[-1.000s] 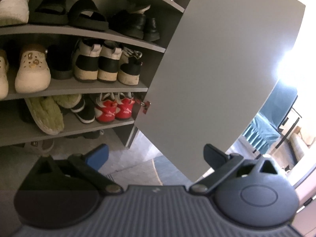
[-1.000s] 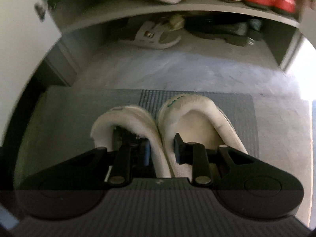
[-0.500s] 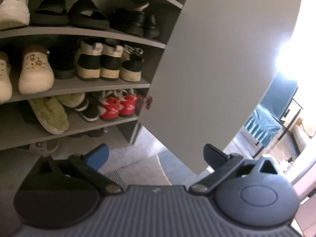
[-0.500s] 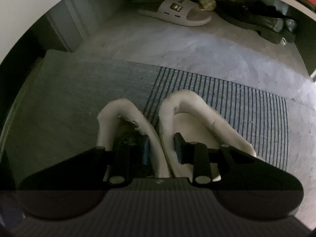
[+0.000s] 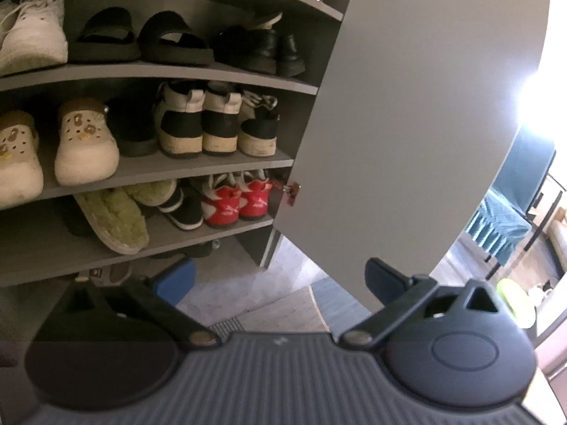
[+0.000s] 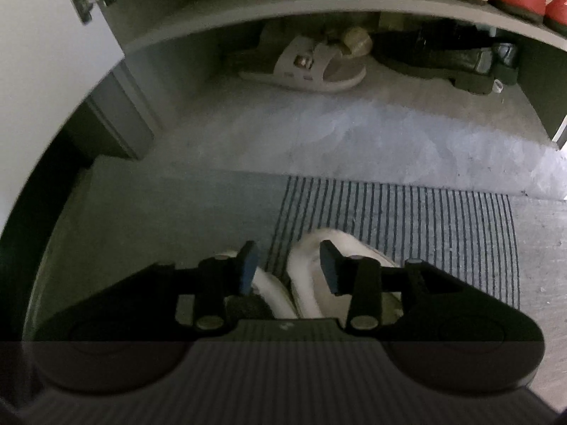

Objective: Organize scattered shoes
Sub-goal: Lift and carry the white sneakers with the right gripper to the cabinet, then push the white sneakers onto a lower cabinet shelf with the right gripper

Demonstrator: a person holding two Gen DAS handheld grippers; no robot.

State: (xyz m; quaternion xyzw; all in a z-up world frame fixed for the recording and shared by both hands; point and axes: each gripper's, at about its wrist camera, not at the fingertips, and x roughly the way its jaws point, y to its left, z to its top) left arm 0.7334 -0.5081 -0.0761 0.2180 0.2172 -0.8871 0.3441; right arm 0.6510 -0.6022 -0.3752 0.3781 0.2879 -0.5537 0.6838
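Step in hand: the right tool point(image 6: 287, 265) hangs low over a pair of white shoes point(image 6: 319, 276) and lets go of them; its jaws are opening, with the two inner collars of the shoes between them and the pads seemingly clear of the fabric.
Where the shoes are: side by side on the striped mat point(image 6: 425, 219) on the floor, in front of the shoe cabinet point(image 5: 212, 163) and apart from it.
Left tool point(image 5: 280, 276): spread wide, nothing between its fingers, aimed at the shelves beside the open cabinet door point(image 5: 425, 124).
Cabinet: the shelves in view are mostly full; the floor-level bay point(image 6: 354, 113) holds a grey slide sandal point(image 6: 312, 67) and a dark shoe point(image 6: 443, 60), with bare floor ahead of them.
Progress, as judged: this pair is set down as a pair but not yet shelved.
Next move calls for: either lifting the tool clear without dragging a collar, or taking a fresh hold on both collars to carry the pair into a free gap.
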